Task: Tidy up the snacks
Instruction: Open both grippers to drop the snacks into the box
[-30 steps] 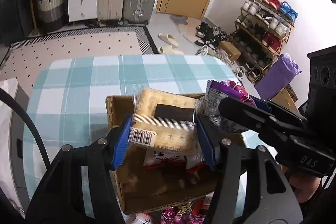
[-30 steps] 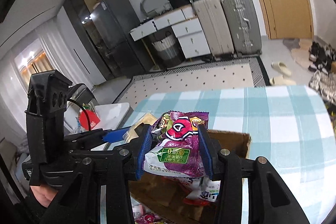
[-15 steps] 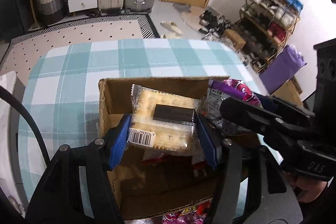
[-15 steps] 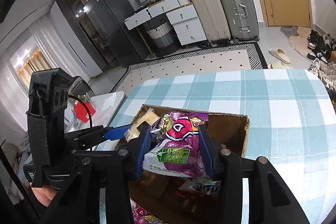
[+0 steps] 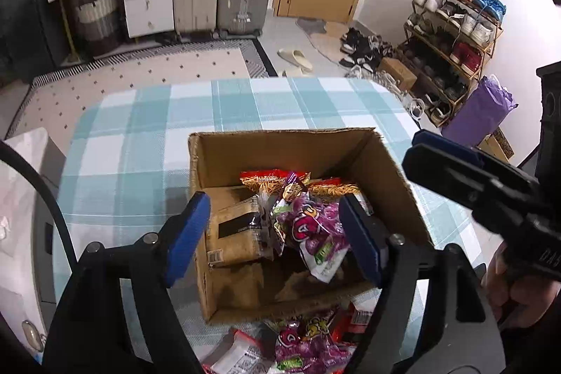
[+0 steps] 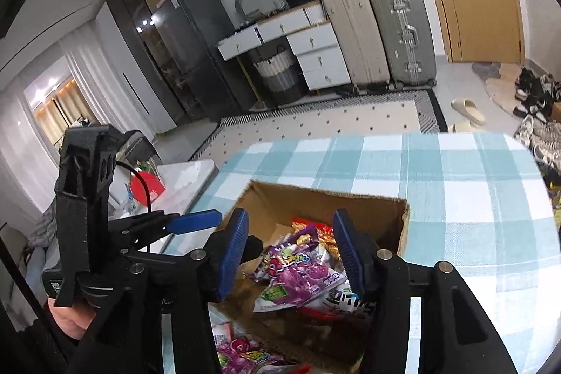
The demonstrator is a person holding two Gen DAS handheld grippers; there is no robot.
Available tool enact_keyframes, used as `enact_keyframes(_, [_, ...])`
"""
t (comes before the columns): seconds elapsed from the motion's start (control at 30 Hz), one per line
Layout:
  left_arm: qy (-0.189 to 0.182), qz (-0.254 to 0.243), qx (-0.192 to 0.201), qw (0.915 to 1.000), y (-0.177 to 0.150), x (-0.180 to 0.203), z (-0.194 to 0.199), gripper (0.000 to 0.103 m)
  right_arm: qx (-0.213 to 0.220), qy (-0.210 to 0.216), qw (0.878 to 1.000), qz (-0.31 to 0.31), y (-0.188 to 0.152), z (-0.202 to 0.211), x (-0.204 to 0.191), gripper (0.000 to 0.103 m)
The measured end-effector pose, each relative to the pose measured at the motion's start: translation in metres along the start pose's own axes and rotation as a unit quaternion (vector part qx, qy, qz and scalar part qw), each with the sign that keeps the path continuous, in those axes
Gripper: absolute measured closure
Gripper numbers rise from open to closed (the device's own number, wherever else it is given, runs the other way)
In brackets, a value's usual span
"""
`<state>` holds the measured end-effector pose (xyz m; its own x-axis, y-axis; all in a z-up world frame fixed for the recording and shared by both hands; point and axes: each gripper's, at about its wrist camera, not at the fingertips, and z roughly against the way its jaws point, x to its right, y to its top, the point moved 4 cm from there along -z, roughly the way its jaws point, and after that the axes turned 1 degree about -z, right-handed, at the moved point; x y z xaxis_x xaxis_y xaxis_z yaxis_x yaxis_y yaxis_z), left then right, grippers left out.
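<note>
An open cardboard box [image 5: 280,142] [image 6: 329,198] stands on the checked table. Inside lie a cracker pack with a black label [image 5: 235,230], a purple snack bag [image 5: 312,233] [image 6: 301,272] and red-orange snack bags [image 5: 266,177]. My left gripper [image 5: 277,233] is open and empty above the box's near left part. My right gripper [image 6: 291,251] is open and empty above the box. It shows at the right in the left wrist view [image 5: 455,170]. Several loose snack packs [image 5: 301,346] [image 6: 245,353] lie on the table in front of the box.
The teal checked tablecloth [image 5: 147,128] [image 6: 455,184] covers the table around the box. A white side surface [image 5: 17,170] with a red item [image 6: 147,188] is to the left. Suitcases, drawers and a shoe rack stand beyond on the floor.
Both grippers opened. The cracker pack left the left gripper and the purple bag left the right gripper; both now lie in the box. Both grippers pulled back.
</note>
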<state>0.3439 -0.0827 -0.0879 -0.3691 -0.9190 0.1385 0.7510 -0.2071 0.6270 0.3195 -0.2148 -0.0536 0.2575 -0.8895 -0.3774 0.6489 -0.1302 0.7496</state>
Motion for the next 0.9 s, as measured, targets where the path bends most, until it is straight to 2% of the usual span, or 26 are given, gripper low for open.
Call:
enact_keyframes(0.1, [0.01,-0.013,0.016,0.9997,-0.006,0.009,0.021,0.025,0.014,0.001,1.0,0.002,0.001,0.018,-0.006,0.041])
enact_keyframes(0.27, [0.023,-0.035,0.043,0.9982,-0.021,0.027,0.058,0.024,0.044,0.001,0.999,0.018,-0.005,0.051,-0.022,0.04])
enact_keyframes(0.37, [0.028,-0.04,0.062,0.9969,-0.031,0.036,0.083,0.023,0.067,0.003,0.997,0.027,-0.011,0.075,-0.034,0.034])
enact_keyframes(0.53, [0.044,-0.031,0.104,0.9931,-0.053,0.046,0.125,0.019,0.1,0.001,0.994,0.054,-0.027,0.112,-0.058,0.028])
enact_keyframes(0.63, [0.059,-0.032,0.119,0.9907,-0.065,0.052,0.148,0.018,0.126,-0.004,0.99,0.07,-0.04,0.135,-0.073,0.018])
enact_keyframes(0.7, [0.058,-0.026,0.124,0.9902,-0.074,0.055,0.16,0.018,0.147,-0.005,0.987,0.07,-0.051,0.152,-0.081,0.016])
enact_keyframes(0.9, [0.052,-0.008,0.147,0.9878,-0.105,0.063,0.201,0.017,0.175,-0.002,0.982,0.064,-0.082,0.188,-0.096,0.01])
